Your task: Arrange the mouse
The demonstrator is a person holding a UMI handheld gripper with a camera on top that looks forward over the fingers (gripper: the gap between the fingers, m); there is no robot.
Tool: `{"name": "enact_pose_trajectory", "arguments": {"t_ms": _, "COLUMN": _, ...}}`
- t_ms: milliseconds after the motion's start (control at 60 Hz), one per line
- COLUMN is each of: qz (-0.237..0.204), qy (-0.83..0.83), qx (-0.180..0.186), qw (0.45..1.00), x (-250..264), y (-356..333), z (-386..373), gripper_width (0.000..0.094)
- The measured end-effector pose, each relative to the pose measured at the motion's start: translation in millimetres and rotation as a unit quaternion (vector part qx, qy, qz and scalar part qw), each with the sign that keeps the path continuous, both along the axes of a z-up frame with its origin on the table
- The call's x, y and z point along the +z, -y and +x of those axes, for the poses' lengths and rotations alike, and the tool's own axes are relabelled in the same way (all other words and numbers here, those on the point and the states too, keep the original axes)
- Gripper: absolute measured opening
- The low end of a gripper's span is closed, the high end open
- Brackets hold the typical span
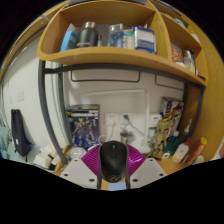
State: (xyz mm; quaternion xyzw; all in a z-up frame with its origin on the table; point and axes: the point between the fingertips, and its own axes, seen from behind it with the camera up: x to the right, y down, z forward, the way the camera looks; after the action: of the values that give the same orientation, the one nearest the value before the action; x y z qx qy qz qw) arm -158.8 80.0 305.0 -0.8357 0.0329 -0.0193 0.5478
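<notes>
Tool [113,176] clamped on black mouse [114,160]

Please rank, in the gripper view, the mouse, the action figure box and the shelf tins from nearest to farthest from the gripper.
1. Mouse: between the fingers of the gripper, pink pads on either side.
2. Action figure box: beyond the fingers, left, standing against the wall.
3. Shelf tins: farthest, up on the wooden shelf.
</notes>
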Motion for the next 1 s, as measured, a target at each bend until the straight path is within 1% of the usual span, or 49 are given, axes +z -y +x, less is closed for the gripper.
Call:
{"name": "enact_pose_trajectory", "arguments": {"t_ms": 83, "qz": -0.004, "qy": 0.022, "qx": -0.009, "qw": 1.0, "x": 3.0, "y": 0.4, "z": 37.5, "gripper_width": 0.0322}}
{"name": "enact_pose_trajectory", "arguments": {"t_ms": 167, "qz": -0.018, "qy": 0.022, "qx": -0.009, "qw": 1.0, "x": -17.3, "y": 0.3, "z": 69.3, "gripper_width": 0.0324}}
{"name": "enact_pose_trajectory", "arguments": {"t_ms": 217, "qz": -0.037, "qy": 0.032, "qx": -0.011, "qw": 0.999, "x": -41.1, "y": 2.2, "z": 89.5, "gripper_width": 0.0323}}
{"name": "enact_pose_trajectory", "arguments": {"t_ms": 350, "qz": -0.102, "qy": 0.025, "qx": 0.002, "qw": 0.994, "x": -127.2, "y": 11.9, "z": 118.0, "gripper_width": 0.0321}}
{"name": "enact_pose_trajectory", "arguments": {"t_ms": 517, "qz": -0.184, "qy": 0.021, "qx": 0.022, "qw": 0.982, "x": -232.4, "y": 35.0, "z": 123.5, "gripper_width": 0.0324}}
{"name": "enact_pose_trajectory", "arguments": {"t_ms": 617, "qz": -0.219, "qy": 0.017, "qx": 0.042, "qw": 0.975, "x": -278.2, "y": 46.4, "z": 115.5, "gripper_width": 0.0323}}
{"name": "enact_pose_trajectory", "arguments": {"t_ms": 700, "qz": -0.241, "qy": 0.022, "qx": 0.061, "qw": 0.968, "x": -302.0, "y": 54.6, "z": 107.3, "gripper_width": 0.032}}
{"name": "enact_pose_trajectory", "arguments": {"t_ms": 750, "qz": -0.249, "qy": 0.021, "qx": 0.065, "qw": 0.966, "x": -311.8, "y": 57.5, "z": 102.8, "gripper_width": 0.032}}
{"name": "enact_pose_trajectory", "arguments": {"t_ms": 767, "qz": -0.254, "qy": 0.022, "qx": 0.065, "qw": 0.965, "x": -315.0, "y": 59.6, "z": 102.5, "gripper_width": 0.0332}}
{"name": "enact_pose_trajectory", "arguments": {"t_ms": 783, "qz": -0.246, "qy": 0.022, "qx": 0.064, "qw": 0.967, "x": -313.1, "y": 56.6, "z": 102.0, "gripper_width": 0.0329}}
{"name": "enact_pose_trajectory", "arguments": {"t_ms": 817, "qz": -0.247, "qy": 0.02, "qx": 0.059, "qw": 0.967, "x": -314.1, "y": 57.7, "z": 103.6, "gripper_width": 0.0348}}
{"name": "enact_pose_trajectory", "arguments": {"t_ms": 917, "qz": -0.247, "qy": 0.012, "qx": 0.053, "qw": 0.968, "x": -315.4, "y": 57.4, "z": 104.2, "gripper_width": 0.0436}}
{"name": "enact_pose_trajectory", "arguments": {"t_ms": 967, "qz": -0.25, "qy": 0.005, "qx": 0.046, "qw": 0.967, "x": -315.7, "y": 58.3, "z": 104.6, "gripper_width": 0.0463}}
{"name": "enact_pose_trajectory", "arguments": {"t_ms": 983, "qz": -0.251, "qy": 0.005, "qx": 0.044, "qw": 0.967, "x": -315.6, "y": 58.7, "z": 105.0, "gripper_width": 0.0482}}
{"name": "enact_pose_trajectory", "arguments": {"t_ms": 1000, "qz": -0.252, "qy": 0.006, "qx": 0.044, "qw": 0.967, "x": -315.6, "y": 59.0, "z": 105.7, "gripper_width": 0.0544}}
